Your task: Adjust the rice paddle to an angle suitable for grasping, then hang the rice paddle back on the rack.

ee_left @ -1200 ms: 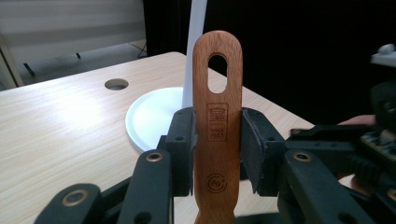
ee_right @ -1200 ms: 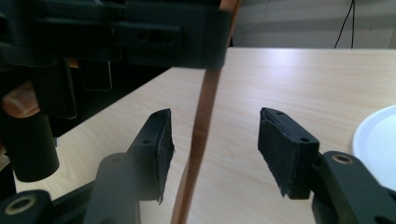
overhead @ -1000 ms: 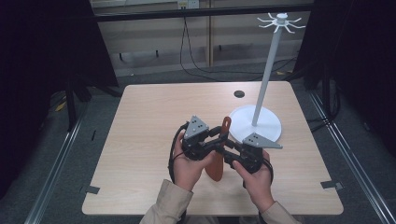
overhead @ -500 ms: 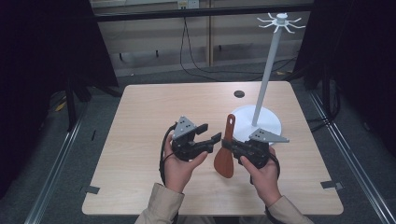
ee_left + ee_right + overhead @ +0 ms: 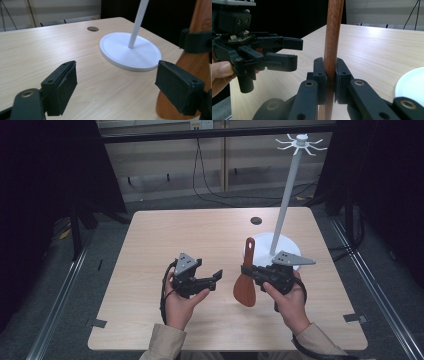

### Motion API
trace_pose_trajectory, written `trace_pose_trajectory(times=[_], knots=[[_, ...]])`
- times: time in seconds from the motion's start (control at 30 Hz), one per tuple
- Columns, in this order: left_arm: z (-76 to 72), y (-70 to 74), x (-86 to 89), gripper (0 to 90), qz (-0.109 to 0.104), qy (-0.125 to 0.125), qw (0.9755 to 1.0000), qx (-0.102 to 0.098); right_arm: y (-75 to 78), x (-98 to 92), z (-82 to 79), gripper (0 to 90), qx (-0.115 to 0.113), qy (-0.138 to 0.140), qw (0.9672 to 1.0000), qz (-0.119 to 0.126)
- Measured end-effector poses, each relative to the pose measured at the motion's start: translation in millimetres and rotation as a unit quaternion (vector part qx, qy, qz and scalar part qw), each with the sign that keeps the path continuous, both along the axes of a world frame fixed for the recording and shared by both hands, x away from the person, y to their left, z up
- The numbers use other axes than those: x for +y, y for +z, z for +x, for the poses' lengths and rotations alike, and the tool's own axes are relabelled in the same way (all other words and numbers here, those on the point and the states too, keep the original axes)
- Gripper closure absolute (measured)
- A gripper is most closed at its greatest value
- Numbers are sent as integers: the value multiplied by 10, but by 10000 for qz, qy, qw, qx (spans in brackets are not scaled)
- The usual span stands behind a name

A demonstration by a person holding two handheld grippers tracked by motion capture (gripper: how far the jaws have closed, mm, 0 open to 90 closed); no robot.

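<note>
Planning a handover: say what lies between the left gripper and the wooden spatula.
Nothing: the high view shows bare table between the left gripper and the wooden spatula.

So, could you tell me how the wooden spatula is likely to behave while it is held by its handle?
The wooden spatula looks rigid, so it probably won't flex. The right gripper clamps its narrow handle with the broad blade hanging below, so it might pivot if bumped.
</note>
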State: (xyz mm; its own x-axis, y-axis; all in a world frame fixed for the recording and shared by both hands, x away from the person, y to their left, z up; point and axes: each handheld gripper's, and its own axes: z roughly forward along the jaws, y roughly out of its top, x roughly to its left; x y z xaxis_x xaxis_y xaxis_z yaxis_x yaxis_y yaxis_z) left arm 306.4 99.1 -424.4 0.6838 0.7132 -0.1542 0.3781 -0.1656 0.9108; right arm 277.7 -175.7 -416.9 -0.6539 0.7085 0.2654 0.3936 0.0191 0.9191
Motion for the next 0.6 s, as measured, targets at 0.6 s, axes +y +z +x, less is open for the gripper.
trace_pose_trajectory(times=[0.6], knots=[[26, -174, 99, 113, 206, 169, 9996, 119, 337, -184, 135, 821, -156, 193, 9997, 40]])
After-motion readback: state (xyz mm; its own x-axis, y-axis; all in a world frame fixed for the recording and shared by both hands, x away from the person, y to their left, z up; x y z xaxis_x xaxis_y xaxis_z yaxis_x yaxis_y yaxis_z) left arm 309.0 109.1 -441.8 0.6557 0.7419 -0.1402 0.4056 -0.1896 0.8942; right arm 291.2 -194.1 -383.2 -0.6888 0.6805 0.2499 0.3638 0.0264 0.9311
